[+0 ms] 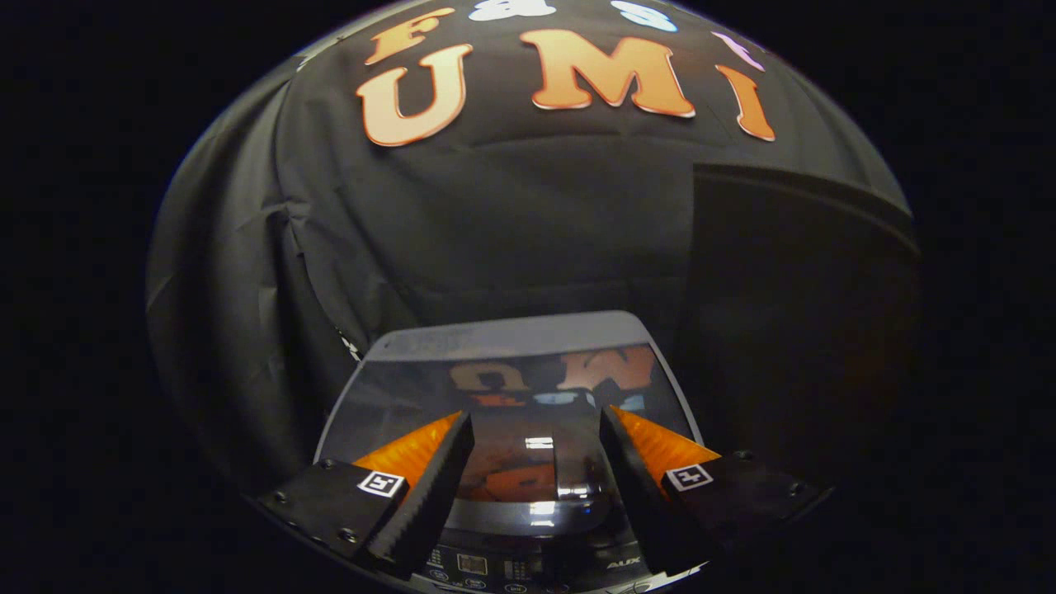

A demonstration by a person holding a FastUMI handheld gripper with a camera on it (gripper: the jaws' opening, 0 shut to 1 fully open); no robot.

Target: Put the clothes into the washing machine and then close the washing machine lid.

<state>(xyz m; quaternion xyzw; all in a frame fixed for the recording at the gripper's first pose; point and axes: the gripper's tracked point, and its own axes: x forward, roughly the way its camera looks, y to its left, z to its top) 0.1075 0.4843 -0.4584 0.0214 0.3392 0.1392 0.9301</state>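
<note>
The washing machine (503,338) stands just ahead of and below my fingers, seen from the front. Its dark glossy lid (396,404) lies flat and shut over the tub, mirroring the wall. A raised handle (569,462) on the lid sits between my fingertips. The control panel (495,568) with small buttons runs along the machine's near edge, under the fingers. My gripper (536,422) hovers over the front of the lid, open, with nothing between its fingers. I see no clothes.
The booth's black cloth wall (511,214) hangs close behind the machine. A tall dark panel (792,313) stands to the right of the machine, beyond my right finger.
</note>
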